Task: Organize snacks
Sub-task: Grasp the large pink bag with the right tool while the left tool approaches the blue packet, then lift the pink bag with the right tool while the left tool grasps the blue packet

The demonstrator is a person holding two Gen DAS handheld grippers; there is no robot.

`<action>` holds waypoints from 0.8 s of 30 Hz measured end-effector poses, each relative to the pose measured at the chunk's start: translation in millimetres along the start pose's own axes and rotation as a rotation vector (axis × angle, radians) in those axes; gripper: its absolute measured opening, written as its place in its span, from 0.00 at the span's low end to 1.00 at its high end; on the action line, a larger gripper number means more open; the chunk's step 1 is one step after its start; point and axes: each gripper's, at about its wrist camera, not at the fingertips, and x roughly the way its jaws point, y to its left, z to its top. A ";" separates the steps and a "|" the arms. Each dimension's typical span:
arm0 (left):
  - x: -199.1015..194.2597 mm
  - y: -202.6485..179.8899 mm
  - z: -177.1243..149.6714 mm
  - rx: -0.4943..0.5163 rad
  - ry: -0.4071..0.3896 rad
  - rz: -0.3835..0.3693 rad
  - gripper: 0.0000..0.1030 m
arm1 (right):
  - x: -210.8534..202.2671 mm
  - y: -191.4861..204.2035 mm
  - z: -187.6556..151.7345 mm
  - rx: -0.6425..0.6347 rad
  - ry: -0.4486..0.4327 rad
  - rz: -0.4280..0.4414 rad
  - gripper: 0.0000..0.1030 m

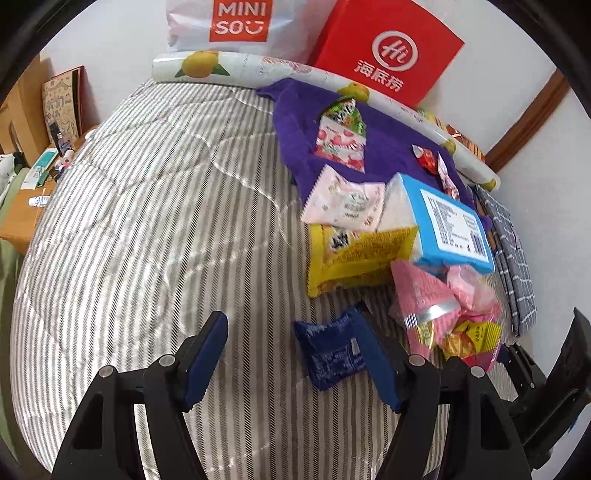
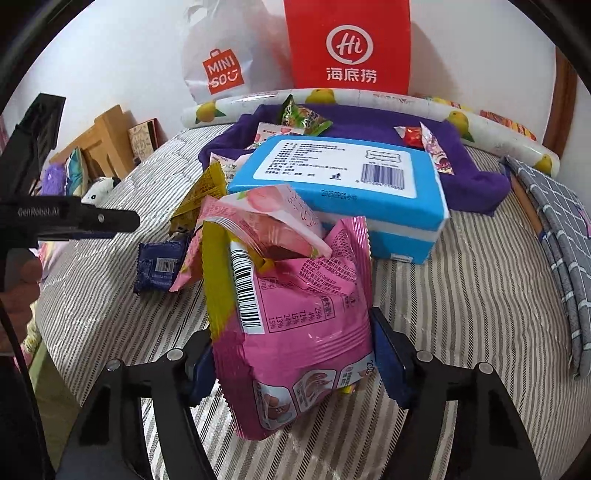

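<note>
Snacks lie scattered on a striped bed. My right gripper [image 2: 295,354] is shut on a pink snack bag [image 2: 295,332], which holds smaller packets; the bag also shows in the left wrist view [image 1: 424,295]. My left gripper [image 1: 291,354] is open and empty just above the bed. A dark blue packet [image 1: 328,354] lies beside its right finger; it also shows in the right wrist view [image 2: 160,267]. A yellow bag [image 1: 354,254], a pale pink packet [image 1: 347,203] and a blue wipes pack [image 1: 447,221] lie beyond. A green-pink packet [image 1: 343,136] and red candies [image 1: 426,157] rest on a purple towel [image 1: 295,122].
A red Haidilao bag [image 1: 388,48] and a white Miniso bag [image 1: 236,22] stand against the wall behind a lemon-print roll [image 1: 207,64]. A grey checked cloth [image 1: 513,251] lies at the bed's right edge. A wooden bedside table [image 1: 22,214] with small items stands left.
</note>
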 end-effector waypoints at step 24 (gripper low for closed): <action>35.7 -56.6 -22.0 0.108 -0.011 0.130 0.66 | -50.0 -44.6 -36.7 0.095 -0.071 -0.025 0.68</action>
